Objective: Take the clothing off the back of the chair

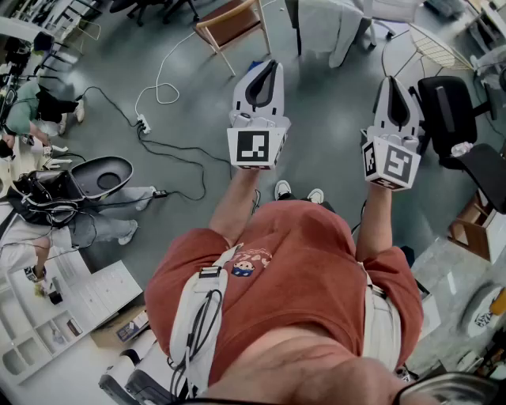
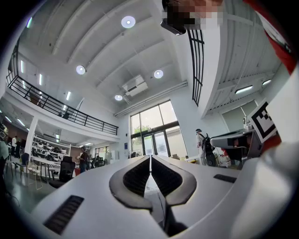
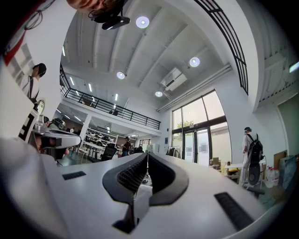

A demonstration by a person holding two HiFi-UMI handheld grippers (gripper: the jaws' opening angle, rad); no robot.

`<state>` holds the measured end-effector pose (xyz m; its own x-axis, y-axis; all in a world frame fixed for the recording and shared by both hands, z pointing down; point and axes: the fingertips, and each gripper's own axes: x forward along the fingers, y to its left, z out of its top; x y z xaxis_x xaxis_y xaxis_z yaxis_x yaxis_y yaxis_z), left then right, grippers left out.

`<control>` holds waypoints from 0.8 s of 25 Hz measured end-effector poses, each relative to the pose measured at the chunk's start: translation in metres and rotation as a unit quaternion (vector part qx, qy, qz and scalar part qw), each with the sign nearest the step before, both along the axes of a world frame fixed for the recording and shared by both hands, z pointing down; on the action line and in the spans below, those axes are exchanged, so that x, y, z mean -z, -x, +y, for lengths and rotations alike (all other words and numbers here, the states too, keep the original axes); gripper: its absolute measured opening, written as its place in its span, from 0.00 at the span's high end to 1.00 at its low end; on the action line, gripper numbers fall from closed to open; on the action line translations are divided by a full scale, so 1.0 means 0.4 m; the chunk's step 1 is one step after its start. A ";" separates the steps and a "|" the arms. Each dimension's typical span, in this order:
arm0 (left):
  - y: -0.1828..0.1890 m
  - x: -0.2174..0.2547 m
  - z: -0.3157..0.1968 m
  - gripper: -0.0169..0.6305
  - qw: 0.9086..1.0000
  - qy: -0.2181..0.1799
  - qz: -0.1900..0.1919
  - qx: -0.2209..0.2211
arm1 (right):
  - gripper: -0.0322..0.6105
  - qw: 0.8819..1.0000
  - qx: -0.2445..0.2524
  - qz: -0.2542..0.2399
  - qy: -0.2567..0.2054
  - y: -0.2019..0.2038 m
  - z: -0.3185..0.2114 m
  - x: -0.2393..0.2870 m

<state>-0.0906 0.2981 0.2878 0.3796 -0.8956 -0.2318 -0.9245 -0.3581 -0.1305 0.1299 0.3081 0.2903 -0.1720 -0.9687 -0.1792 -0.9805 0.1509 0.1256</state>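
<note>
A grey floor (image 1: 332, 134) fills the head view, crossed on the left by a white cable (image 1: 162, 87) that runs to a power strip (image 1: 143, 123). The person in a red shirt (image 1: 292, 269) stands in the middle of it, both forearms stretched forward.

The white clothing (image 1: 332, 28) hangs at the top edge of that view, ahead of the person and well apart from both grippers. What carries it cannot be made out. A wooden chair (image 1: 229, 24) stands to its left, and a black office chair (image 1: 447, 119) is at the right, near the right gripper.

The left gripper (image 1: 269, 67) is held out over bare floor. In the left gripper view its jaws meet at the tips with nothing between them, aimed across a hall toward tall windows (image 2: 154, 130).

The right gripper (image 1: 393, 81) is level beside it. Its jaws are likewise pressed together and empty in the right gripper view.
</note>
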 end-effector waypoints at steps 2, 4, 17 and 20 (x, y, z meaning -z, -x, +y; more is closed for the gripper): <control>0.003 -0.009 -0.014 0.94 1.000 0.003 -0.005 -0.004 | 0.91 1.000 0.000 0.000 0.001 0.011 -0.010 -0.004; 0.009 -0.021 -0.021 0.94 1.000 0.009 -0.007 -0.007 | 0.91 1.000 0.000 -0.001 0.004 0.024 -0.016 -0.010; 0.095 -0.047 -0.032 0.94 1.000 0.018 0.005 -0.018 | 0.91 1.000 0.021 0.007 0.015 0.151 -0.027 -0.038; 0.106 -0.051 -0.026 0.94 1.000 0.016 0.006 -0.024 | 0.91 1.000 0.017 -0.001 0.014 0.164 -0.020 -0.040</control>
